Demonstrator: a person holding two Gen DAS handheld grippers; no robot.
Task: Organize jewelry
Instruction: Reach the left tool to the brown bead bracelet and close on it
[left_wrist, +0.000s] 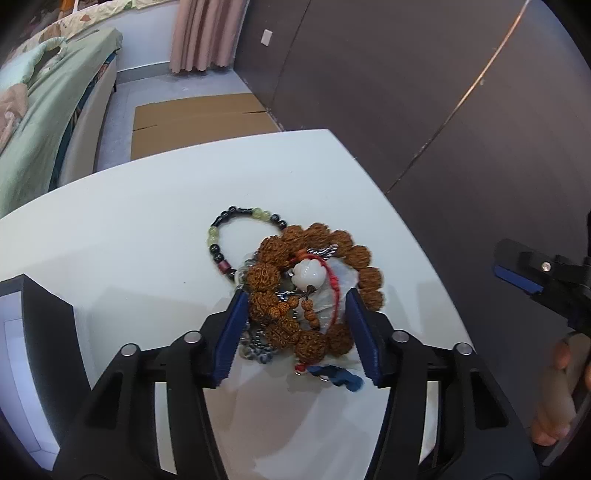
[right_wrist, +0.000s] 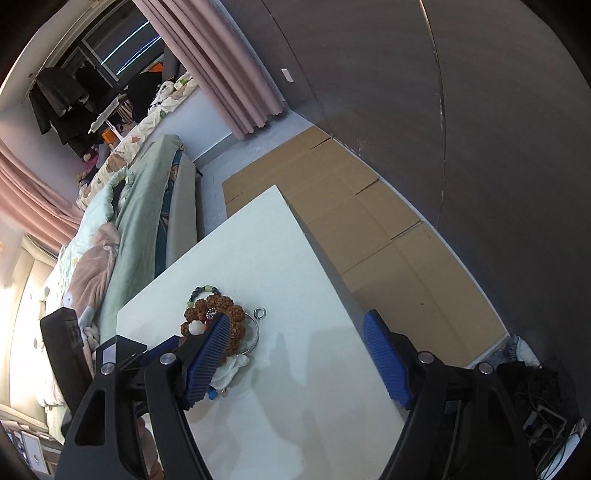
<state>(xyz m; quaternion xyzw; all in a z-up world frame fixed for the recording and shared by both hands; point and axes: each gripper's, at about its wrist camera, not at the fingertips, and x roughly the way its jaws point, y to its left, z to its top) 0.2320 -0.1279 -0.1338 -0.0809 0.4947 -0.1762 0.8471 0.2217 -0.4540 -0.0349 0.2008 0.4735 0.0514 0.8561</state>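
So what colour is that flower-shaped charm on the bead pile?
White, the flower-shaped charm; the left wrist view shows it best.

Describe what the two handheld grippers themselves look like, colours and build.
Both match: the left gripper and right gripper have matte black angular plastic arms with cut-out slots and round silver pivot bolts. Each finger ends in a flat blue ribbed pad. No cables or lettering show. A bare hand shows at the edge of the left view.

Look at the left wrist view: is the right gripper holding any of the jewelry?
No. The right gripper is open over bare table, apart from the jewelry pile, with nothing between its fingers.
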